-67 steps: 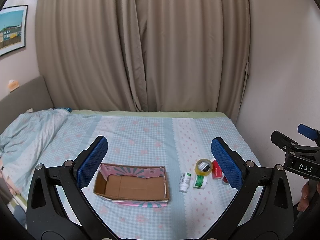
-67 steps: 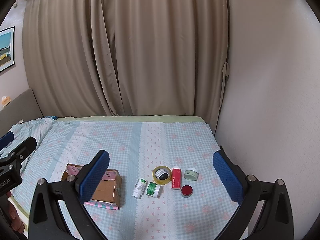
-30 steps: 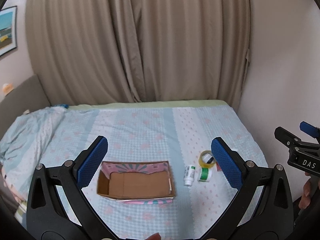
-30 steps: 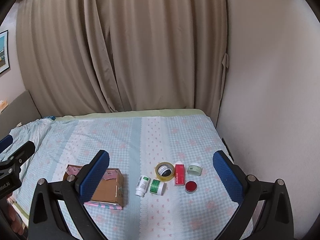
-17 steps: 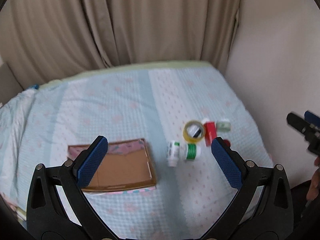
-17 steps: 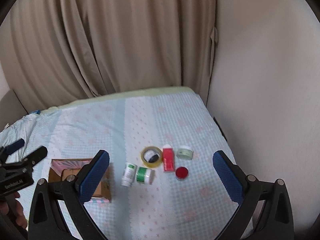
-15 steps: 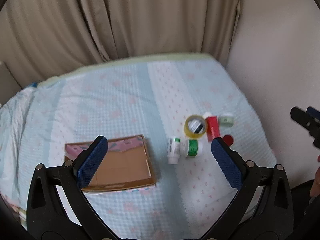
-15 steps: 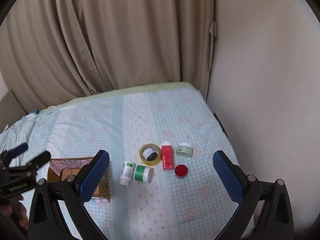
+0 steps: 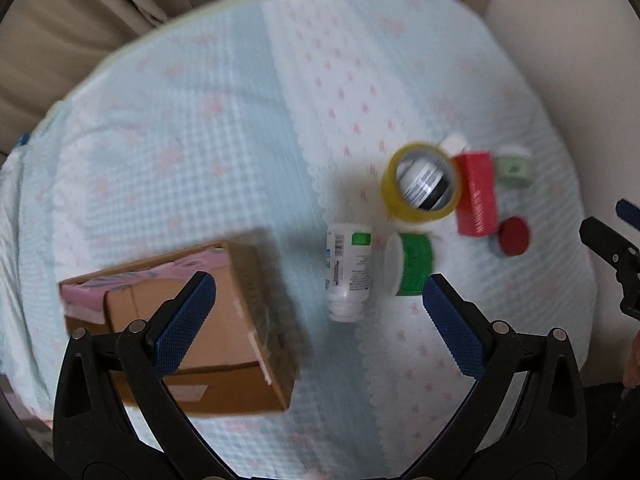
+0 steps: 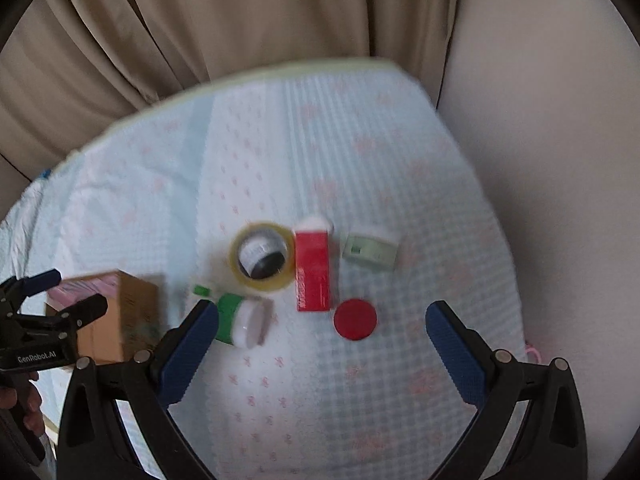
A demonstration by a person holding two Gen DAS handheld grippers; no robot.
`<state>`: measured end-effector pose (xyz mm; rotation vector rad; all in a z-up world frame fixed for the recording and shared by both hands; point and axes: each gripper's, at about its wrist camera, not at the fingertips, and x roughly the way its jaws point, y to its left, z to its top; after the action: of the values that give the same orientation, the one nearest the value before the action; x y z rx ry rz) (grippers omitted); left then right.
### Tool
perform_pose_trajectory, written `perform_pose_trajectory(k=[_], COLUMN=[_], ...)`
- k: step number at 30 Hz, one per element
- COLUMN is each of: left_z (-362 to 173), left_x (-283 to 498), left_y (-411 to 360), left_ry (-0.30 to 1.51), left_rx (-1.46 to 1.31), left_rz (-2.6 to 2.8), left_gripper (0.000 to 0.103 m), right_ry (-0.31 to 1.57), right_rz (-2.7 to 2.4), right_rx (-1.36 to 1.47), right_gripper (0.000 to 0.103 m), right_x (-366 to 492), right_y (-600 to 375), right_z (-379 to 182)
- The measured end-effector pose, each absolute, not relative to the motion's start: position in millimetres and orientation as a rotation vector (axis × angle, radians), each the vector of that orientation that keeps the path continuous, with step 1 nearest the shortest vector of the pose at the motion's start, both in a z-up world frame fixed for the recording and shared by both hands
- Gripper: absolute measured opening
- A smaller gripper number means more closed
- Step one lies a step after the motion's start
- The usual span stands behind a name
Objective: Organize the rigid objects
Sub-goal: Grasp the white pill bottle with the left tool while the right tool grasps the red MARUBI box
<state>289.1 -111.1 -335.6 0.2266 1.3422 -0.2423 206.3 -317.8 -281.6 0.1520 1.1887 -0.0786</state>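
An open cardboard box lies on the bed at the left; it also shows in the right wrist view. To its right lie a white bottle, a green-labelled jar, a yellow tape roll, a red box, a red lid and a pale green jar. My left gripper is open and empty above the box's right edge and the bottle. My right gripper is open and empty above the red lid, near the red box and tape roll.
The bed carries a light blue checked cover with pink marks. Beige curtains hang behind it and a plain wall runs along its right side. The bed's right edge is close to the pale green jar.
Both grippers have tilted down and moved forward toward the bed. The box and the small objects now look much larger and nearer. Both stay open.
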Motion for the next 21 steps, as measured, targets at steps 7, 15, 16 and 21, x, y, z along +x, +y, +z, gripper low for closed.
perform_pose_trajectory(k=[7, 15, 16, 21], left_z=[-420, -488, -494, -503], left_x=[321, 333, 332, 342], left_y=[-137, -142, -142, -134], left_ry=[1.487, 1.617, 1.628, 1.637], left_rx=[0.333, 0.378, 0.380, 0.295], left_rz=[-0.261, -0.269, -0.270, -0.236], left_gripper=[0.092, 0.086, 0.084, 0.079], right_ry=[1.332, 1.478, 1.486, 1.527], right_rz=[-0.053, 0.005, 0.009, 0.007], right_rx=[0.131, 0.112, 0.111, 0.129], right_gripper=[0.095, 0.074, 0.073, 0.064], right_x=[246, 281, 283, 297], right_y=[-324, -312, -311, -308], right_z=[-356, -432, -438, -461])
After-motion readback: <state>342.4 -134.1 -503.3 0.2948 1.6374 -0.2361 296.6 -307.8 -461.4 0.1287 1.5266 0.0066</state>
